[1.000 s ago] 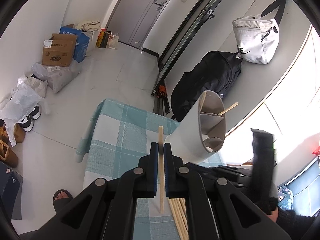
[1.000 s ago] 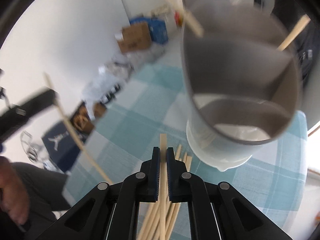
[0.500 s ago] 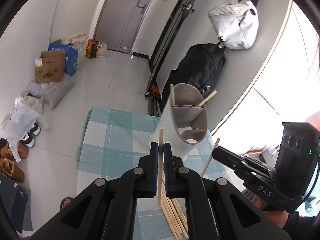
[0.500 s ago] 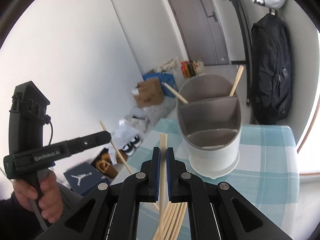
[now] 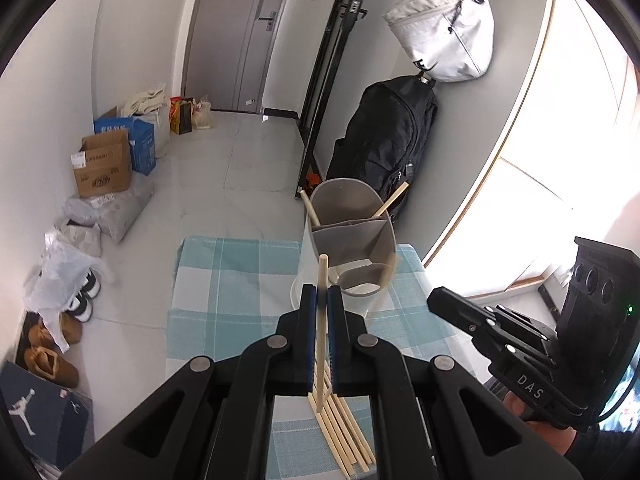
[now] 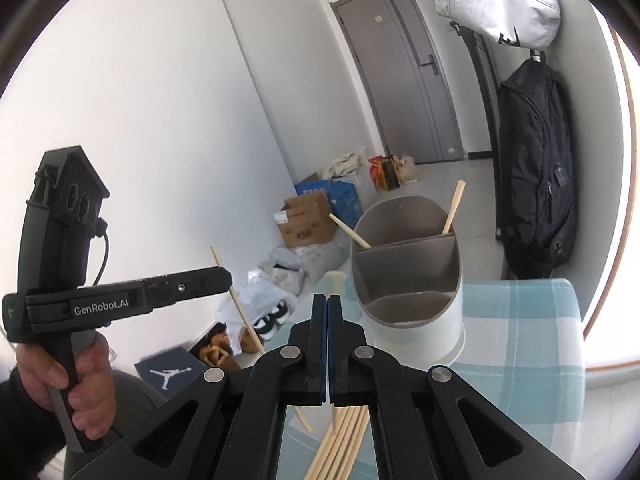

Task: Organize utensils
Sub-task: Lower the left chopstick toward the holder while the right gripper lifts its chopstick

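Chopsticks (image 5: 345, 436), a loose bundle of pale wooden ones, lie on the blue-checked tablecloth (image 5: 224, 280) at the bottom centre of the left wrist view. Right above them the left gripper (image 5: 322, 304) is clamped narrow on a single chopstick (image 5: 322, 272), which stands nearly upright between its blue pads. From the right wrist view that same tool juts in from the left edge, a hand (image 6: 76, 384) wrapped round its handle, the stick slanting through its tip.

The right gripper (image 6: 327, 304) has its pads pressed together. A blurred pale stick end shows just past its tips; I cannot tell whether it is pinched.

Just beyond both tools the utensil holder (image 6: 420, 336), white outside and grey inside, stands on the cloth at mid-frame. Two chopsticks (image 6: 452, 208) lean out of its far compartment, one to each side.

Farther back, a black backpack (image 5: 392, 132) hangs on the wall with a white bag (image 5: 444, 32) above it. A cardboard box (image 5: 102, 168) sits on the floor at the left, and a grey door (image 5: 240, 40) closes the hallway at the top.
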A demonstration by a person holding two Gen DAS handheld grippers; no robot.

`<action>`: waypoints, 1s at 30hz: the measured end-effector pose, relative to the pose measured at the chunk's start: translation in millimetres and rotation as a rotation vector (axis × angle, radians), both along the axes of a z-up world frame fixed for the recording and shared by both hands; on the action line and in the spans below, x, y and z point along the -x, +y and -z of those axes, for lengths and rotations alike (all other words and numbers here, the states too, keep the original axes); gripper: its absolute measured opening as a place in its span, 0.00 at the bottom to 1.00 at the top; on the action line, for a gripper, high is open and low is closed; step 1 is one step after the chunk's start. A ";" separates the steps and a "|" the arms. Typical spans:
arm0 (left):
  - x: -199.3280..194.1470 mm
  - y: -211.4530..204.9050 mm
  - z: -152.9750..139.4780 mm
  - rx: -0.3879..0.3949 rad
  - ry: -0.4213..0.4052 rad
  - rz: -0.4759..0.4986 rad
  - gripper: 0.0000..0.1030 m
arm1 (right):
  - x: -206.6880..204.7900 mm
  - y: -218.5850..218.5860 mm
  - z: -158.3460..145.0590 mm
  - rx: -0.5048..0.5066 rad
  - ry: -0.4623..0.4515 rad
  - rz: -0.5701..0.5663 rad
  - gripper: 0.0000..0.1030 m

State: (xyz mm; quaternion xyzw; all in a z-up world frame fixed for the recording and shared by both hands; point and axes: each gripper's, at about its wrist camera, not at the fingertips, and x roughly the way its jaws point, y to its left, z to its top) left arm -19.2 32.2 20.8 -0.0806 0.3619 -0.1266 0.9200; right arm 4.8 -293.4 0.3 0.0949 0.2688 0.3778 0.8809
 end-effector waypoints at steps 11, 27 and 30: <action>-3.8 2.8 14.4 0.008 0.042 -0.022 0.01 | -16.7 -14.5 54.5 0.036 0.258 0.008 0.03; -14.2 41.0 34.9 0.106 0.037 -0.103 0.01 | -24.4 34.5 86.2 0.519 0.182 -0.319 0.40; -12.0 52.0 36.5 0.122 0.023 -0.122 0.01 | -9.1 70.8 97.0 0.671 0.078 -0.514 0.38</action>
